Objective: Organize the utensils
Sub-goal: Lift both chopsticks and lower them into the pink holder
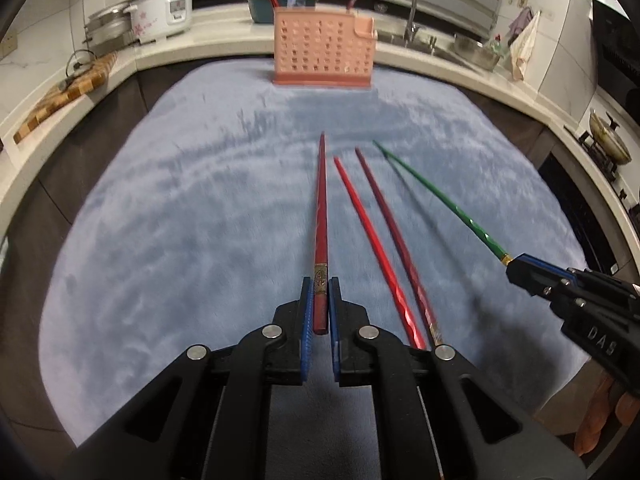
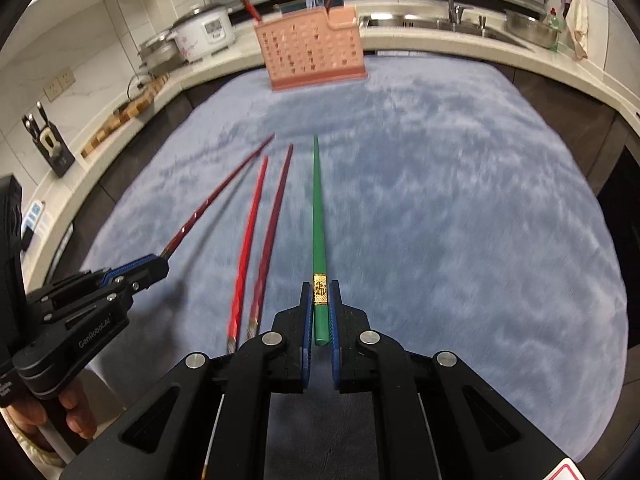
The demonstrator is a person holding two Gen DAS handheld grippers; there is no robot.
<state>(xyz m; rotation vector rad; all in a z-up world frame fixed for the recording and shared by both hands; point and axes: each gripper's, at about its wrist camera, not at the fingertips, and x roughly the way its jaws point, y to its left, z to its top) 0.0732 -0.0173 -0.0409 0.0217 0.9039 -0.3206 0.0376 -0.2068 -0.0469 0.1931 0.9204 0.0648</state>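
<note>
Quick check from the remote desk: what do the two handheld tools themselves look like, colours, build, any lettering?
Both match: the left tool and right tool have matte black linkage arms with round silver pivot pins and ribbed blue pads inside the fingers. White lettering shows on the black bodies: "GenRoboAI" on the left, "DAS" on the right. No cables or sleeves are visible.

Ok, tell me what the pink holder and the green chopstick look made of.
Pink holder: apparently moulded plastic, matte, with a grid of punched holes. Green chopstick: smooth, glossy surface with a gold band, lacquered wood or plastic; the look leaves that open.
</note>
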